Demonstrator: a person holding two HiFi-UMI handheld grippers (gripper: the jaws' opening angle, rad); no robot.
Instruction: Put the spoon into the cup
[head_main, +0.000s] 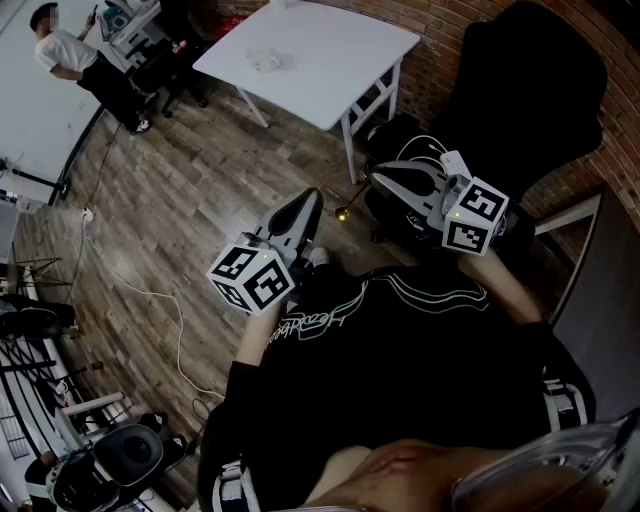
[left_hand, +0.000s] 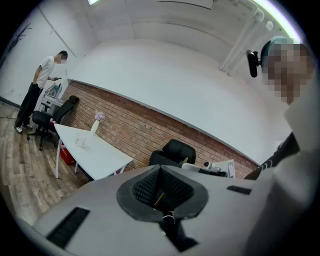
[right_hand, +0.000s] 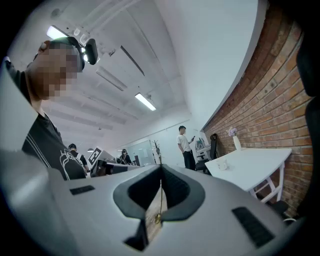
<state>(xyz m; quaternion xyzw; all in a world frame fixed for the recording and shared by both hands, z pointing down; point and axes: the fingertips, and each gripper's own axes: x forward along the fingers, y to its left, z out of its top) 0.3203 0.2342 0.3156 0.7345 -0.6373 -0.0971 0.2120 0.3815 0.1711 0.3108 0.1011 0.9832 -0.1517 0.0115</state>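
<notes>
My right gripper is held level in front of my chest, shut on a thin golden spoon. Its small round end sticks out over the wooden floor. In the right gripper view the spoon runs as a fine gold line between the closed pads. My left gripper is beside it to the left, and its jaws look shut. A thin yellowish sliver shows between its pads; I cannot tell what it is. A small pale cup stands far off on the white table, also seen as the cup in the left gripper view.
A black office chair stands against the brick wall at right. A slim vase with a flower is at the table's far end. A person stands at the far left by another chair. A white cable lies on the floor.
</notes>
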